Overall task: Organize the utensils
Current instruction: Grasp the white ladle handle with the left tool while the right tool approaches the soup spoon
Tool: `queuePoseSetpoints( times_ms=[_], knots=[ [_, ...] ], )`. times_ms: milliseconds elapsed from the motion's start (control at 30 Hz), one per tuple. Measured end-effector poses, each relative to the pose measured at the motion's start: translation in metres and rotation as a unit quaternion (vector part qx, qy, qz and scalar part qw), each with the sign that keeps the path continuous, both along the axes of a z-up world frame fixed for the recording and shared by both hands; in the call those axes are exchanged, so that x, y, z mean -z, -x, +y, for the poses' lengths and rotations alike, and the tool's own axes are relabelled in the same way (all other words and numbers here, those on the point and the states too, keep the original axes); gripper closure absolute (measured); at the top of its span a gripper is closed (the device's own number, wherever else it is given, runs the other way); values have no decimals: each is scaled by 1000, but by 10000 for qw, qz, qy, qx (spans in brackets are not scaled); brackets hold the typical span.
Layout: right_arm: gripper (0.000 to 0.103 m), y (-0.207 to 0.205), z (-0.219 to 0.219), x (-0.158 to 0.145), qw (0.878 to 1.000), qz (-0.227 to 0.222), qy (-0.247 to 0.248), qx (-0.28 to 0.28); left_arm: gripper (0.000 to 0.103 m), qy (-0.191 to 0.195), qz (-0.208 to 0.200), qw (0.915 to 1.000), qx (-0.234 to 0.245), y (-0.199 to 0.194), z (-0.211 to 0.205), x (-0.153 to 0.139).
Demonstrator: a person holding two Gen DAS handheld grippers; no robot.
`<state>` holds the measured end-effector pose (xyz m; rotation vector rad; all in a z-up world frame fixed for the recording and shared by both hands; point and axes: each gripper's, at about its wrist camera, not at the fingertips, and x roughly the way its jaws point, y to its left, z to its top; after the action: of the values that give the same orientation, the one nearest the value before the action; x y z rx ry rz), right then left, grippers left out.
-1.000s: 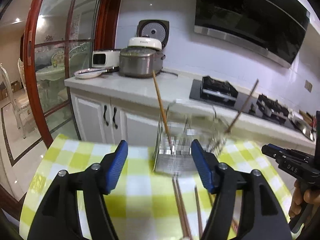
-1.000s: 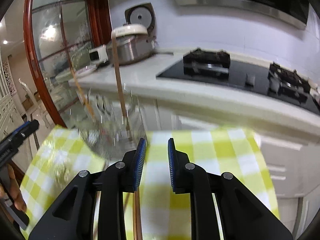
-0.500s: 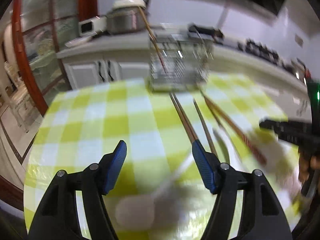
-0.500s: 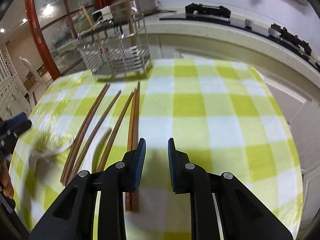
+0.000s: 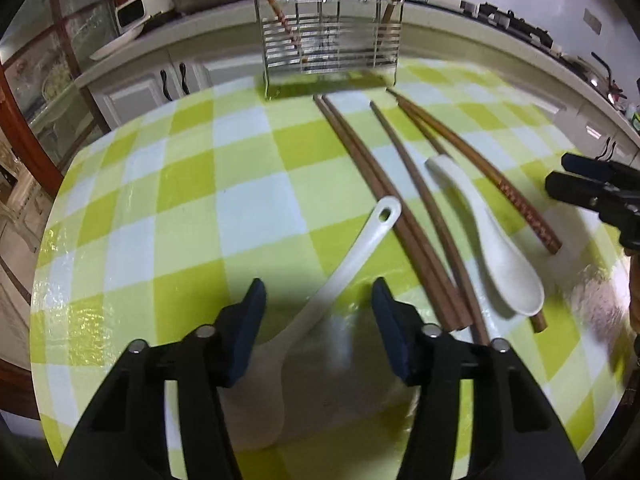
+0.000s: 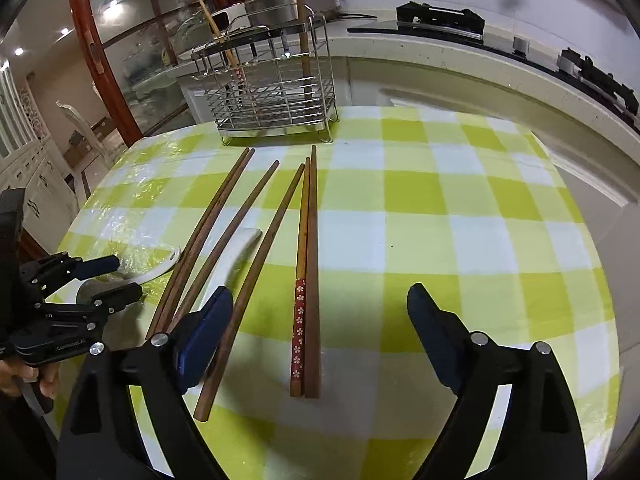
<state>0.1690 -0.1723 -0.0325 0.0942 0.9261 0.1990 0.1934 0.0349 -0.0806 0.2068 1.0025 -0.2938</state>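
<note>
Both your hands have dropped from the wire rack (image 6: pixel 272 92) to the tabletop (image 6: pixel 440 240). Your right gripper (image 6: pixel 320 332) has just sprung wide open, empty, over the flowered chopsticks (image 6: pixel 306 280). Your left gripper (image 5: pixel 318 304) is half open and closing around the white spoon (image 5: pixel 344 256), probably not touching yet.

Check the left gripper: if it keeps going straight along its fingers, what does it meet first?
Most likely the handle of the white ceramic spoon, lying between the open left gripper fingers. The pads are not touching it; its jaws have just been closing. Depth is hard to judge.
</note>
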Motion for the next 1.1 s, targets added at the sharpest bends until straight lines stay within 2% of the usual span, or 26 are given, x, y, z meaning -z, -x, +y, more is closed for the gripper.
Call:
queuePoseSetpoints(
  times_ms=[167,233,333,567,700,800,900,967,1100],
  knots=[
    [20,-2,3,3,10000,42,-3,-73,64,32,118,9999,76,0,1,2],
    [19,-2,6,4,9999,59,3,-115,78,33,116,9999,15,-3,4,1],
    [19,-1,11,5,9998,76,3,-181,88,121,156,9996,-225,-12,11,0],
    [19,-2,21,3,9995,74,16,-307,91,583,197,9951,-769,-27,26,-1],
    [19,-6,31,3,9992,101,77,-370,90,617,221,9942,-849,-24,31,-2],
    [19,-10,40,6,9989,148,140,-433,89,583,247,9947,-806,-19,33,-2],
    [19,-17,53,9,9983,202,195,-518,81,564,264,9955,-719,-16,31,-2],
    [20,-20,61,11,9978,215,233,-585,81,386,215,9970,-637,-14,26,-1],
    [30,-30,74,16,9968,300,354,-651,91,54,179,9980,-606,-14,22,0]
  ],
)
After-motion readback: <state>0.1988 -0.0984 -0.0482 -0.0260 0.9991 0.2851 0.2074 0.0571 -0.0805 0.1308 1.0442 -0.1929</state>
